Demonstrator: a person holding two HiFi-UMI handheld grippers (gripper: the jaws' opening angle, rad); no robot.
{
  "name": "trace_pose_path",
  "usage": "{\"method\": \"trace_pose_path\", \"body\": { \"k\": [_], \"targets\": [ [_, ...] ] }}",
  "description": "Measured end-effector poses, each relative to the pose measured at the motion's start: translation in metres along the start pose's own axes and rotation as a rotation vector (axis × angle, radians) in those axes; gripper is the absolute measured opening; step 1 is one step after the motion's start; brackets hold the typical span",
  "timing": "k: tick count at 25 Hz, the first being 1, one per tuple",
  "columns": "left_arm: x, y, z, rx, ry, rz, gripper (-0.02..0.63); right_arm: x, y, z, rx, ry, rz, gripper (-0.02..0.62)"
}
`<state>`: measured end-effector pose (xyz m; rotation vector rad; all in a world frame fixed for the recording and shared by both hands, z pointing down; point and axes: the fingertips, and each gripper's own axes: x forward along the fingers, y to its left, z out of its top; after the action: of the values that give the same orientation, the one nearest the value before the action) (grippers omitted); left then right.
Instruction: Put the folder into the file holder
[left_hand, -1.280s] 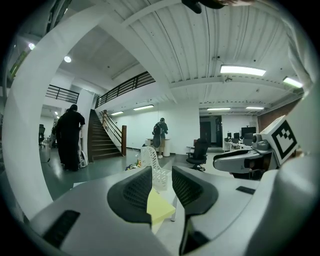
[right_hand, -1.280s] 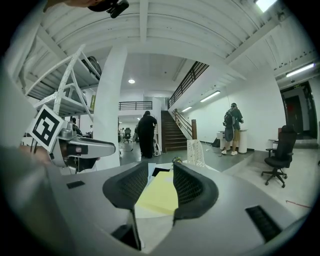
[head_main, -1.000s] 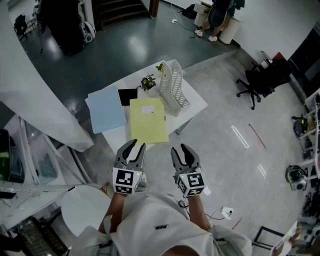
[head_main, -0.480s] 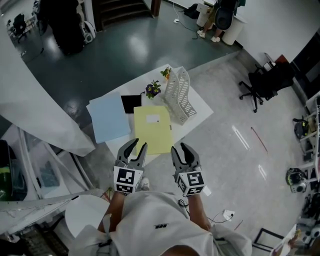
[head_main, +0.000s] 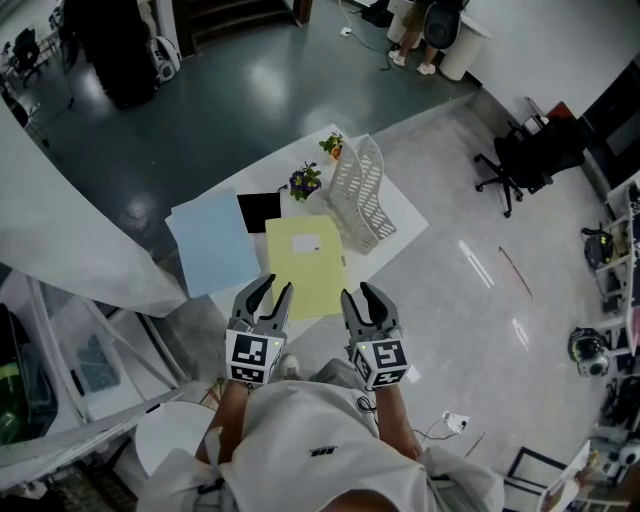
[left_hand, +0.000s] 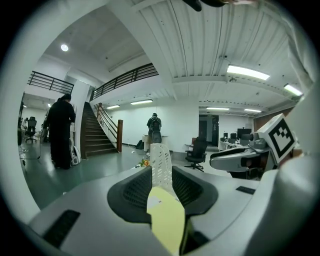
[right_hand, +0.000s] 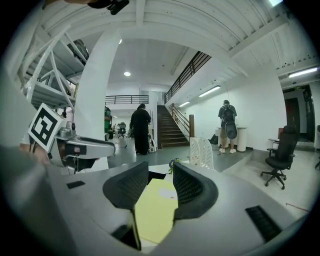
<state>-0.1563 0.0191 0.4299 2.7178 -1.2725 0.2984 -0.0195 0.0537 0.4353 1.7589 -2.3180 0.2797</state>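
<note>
Though perhaps hidden elsewhere, blue folder (head_main: 210, 240) shows overhead.

In the left gripper view, only a strip of the yellow folder (left_hand: 167, 220) is shown between the jaws, and the lower part of the file holder (left_hand: 161, 160) is covered by them. A similar strip is left in the right gripper view. In the head view, the print on the label (head_main: 306, 243) is too small to be read, and the black item (head_main: 258, 210) cannot be identified.
</note>
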Motion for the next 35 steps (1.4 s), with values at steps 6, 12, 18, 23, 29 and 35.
{"method": "trace_pose_path", "body": {
  "k": [6,12,18,23,29,35],
  "targets": [
    [0.021,0.01,-0.005,-0.018,0.013,-0.002,0.135,0.019,-0.012,0.0,-0.002,0.02,-0.004,0.156],
    [0.046,0.021,-0.008,-0.026,0.032,0.025,0.135,0.046,-0.026,-0.002,0.003,0.035,0.028,0.156],
    [0.083,0.033,-0.008,-0.035,0.059,0.069,0.135,0.081,-0.051,0.003,0.001,0.049,0.084,0.156],
    [0.112,0.042,-0.01,-0.05,0.088,0.118,0.135,0.109,-0.073,0.008,-0.01,0.075,0.141,0.156],
    [0.145,0.049,-0.014,-0.072,0.125,0.181,0.135,0.141,-0.096,0.005,-0.013,0.117,0.22,0.156],
    [0.17,0.058,-0.03,-0.098,0.177,0.239,0.137,0.17,-0.114,-0.014,-0.014,0.177,0.289,0.156]
  ]
}}
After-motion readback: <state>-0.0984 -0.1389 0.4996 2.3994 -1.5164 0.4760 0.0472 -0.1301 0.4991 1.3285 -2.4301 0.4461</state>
